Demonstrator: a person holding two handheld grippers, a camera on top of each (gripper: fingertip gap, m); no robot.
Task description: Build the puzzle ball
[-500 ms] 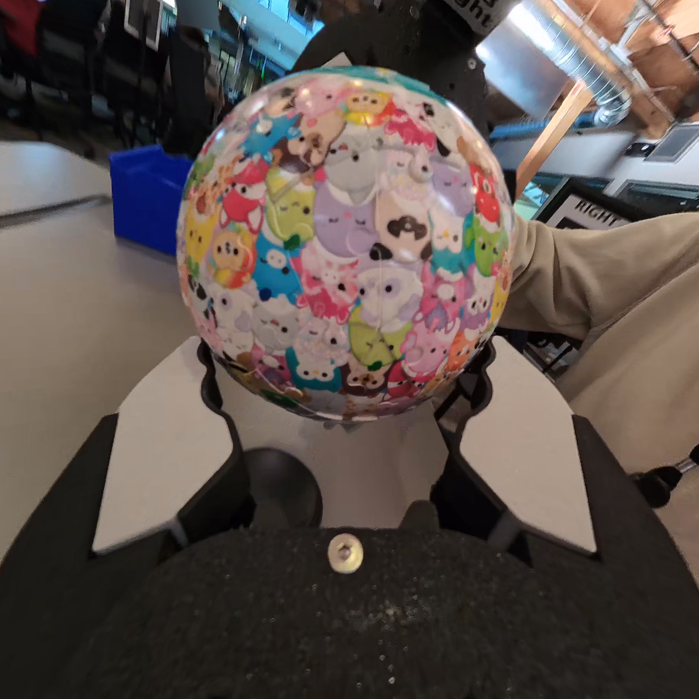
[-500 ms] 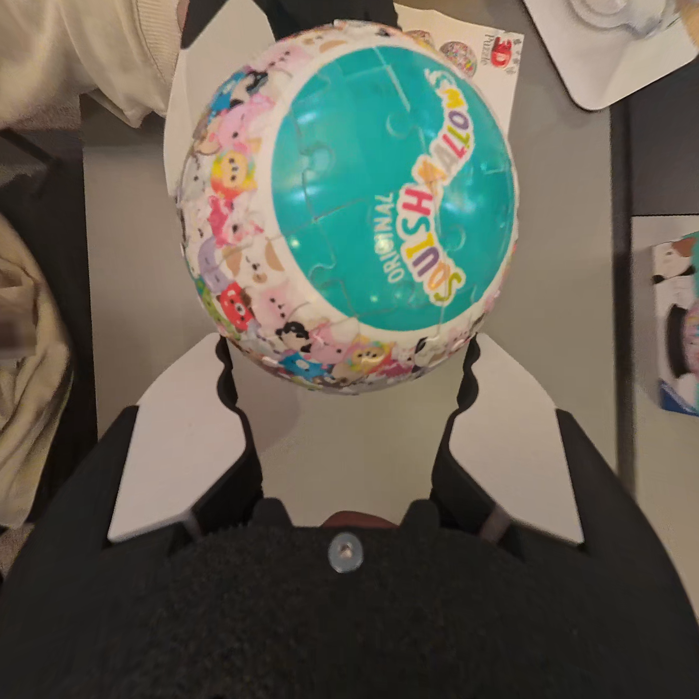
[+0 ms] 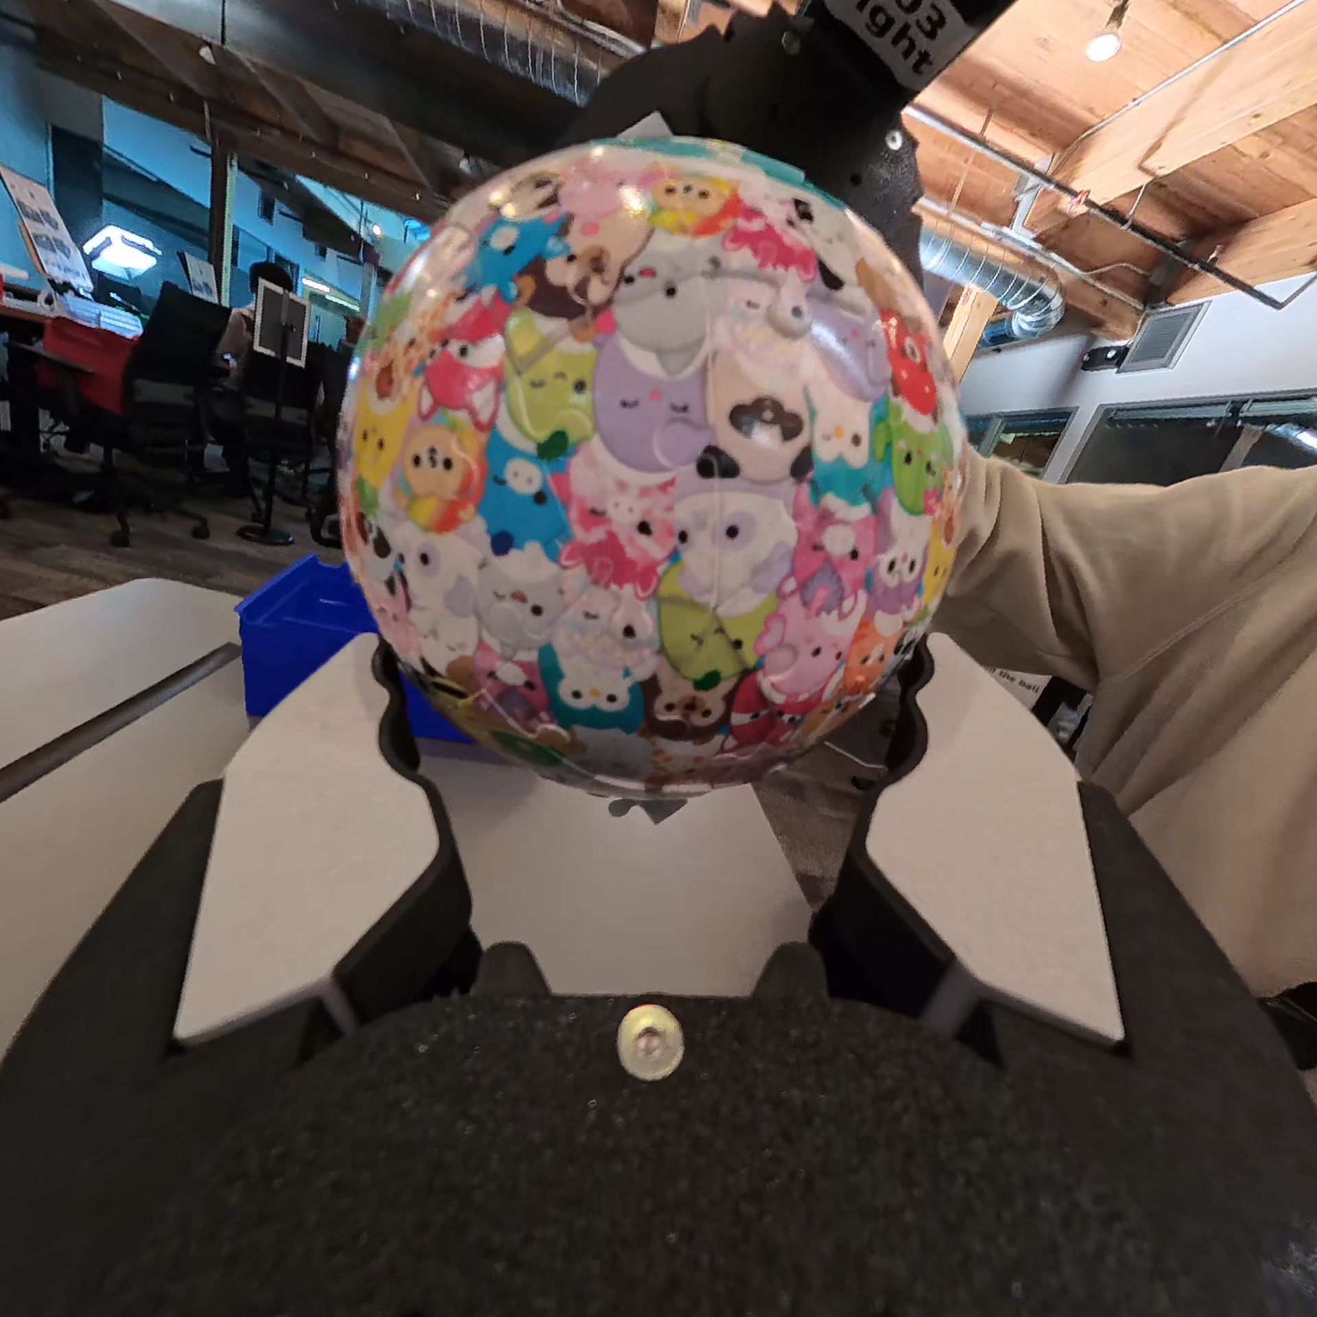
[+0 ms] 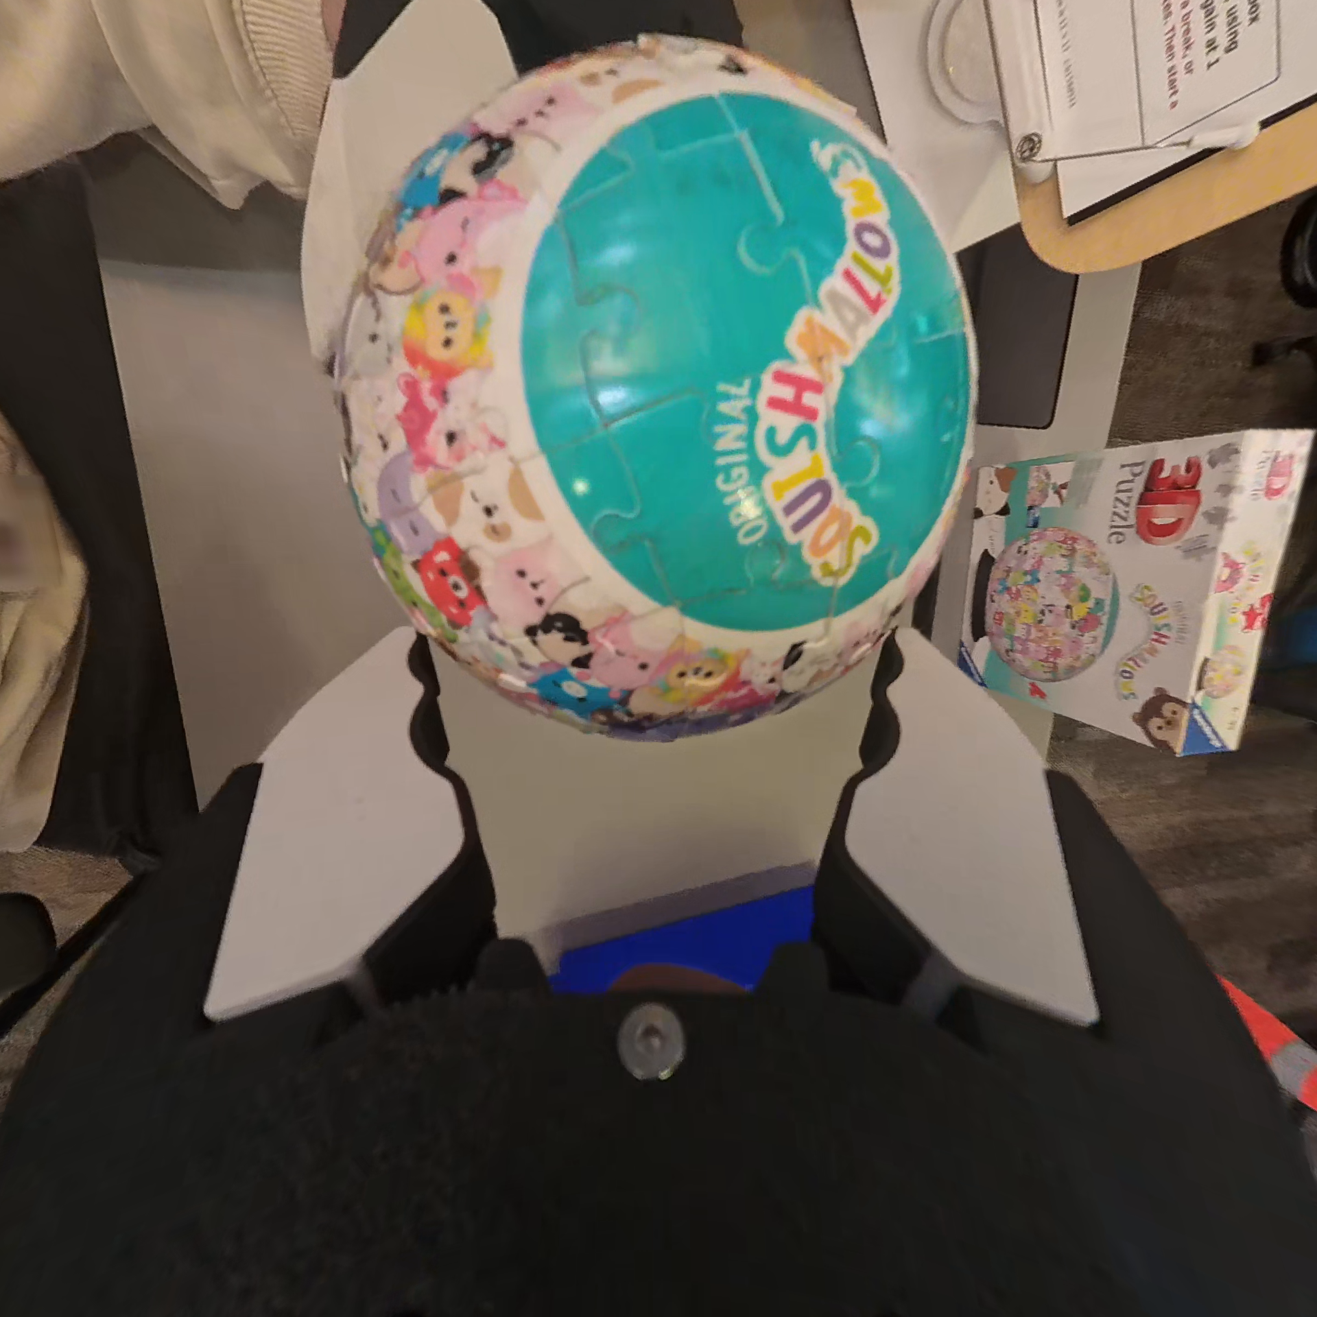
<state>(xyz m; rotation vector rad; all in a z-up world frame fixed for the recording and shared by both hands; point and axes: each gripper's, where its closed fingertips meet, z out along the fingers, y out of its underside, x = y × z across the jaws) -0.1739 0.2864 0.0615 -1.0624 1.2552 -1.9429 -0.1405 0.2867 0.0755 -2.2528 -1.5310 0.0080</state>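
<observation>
The puzzle ball point(image 3: 652, 463) is held up in the air between the two grippers, clear of the pale surface point(image 3: 93, 713) below. In the left wrist view the left gripper point(image 3: 652, 684) has its jaws spread wide around the ball's lower half, their black inner edges touching it on either side — grasping it near the bottom. This side of the ball is covered in small cartoon animals in pink, purple, green and blue. The right gripper point(image 3: 784, 78) shows dark behind and above the ball, and a beige sleeve point(image 3: 1140, 606) reaches in from the right. In the right wrist view the right gripper point(image 4: 652, 677) looks down on the ball point(image 4: 656, 399), whose round teal cap with coloured lettering faces the camera; these jaws too stand wide and press the ball's lower edge on both sides, gripping it. Behind the ball a white finger point(image 4: 413, 107) of the left gripper shows. Below on the right lies the puzzle's box point(image 4: 1140, 598), near a clipboard point(image 4: 1112, 207) with papers. A blue bin point(image 3: 306, 641) stands on the surface behind the ball.
</observation>
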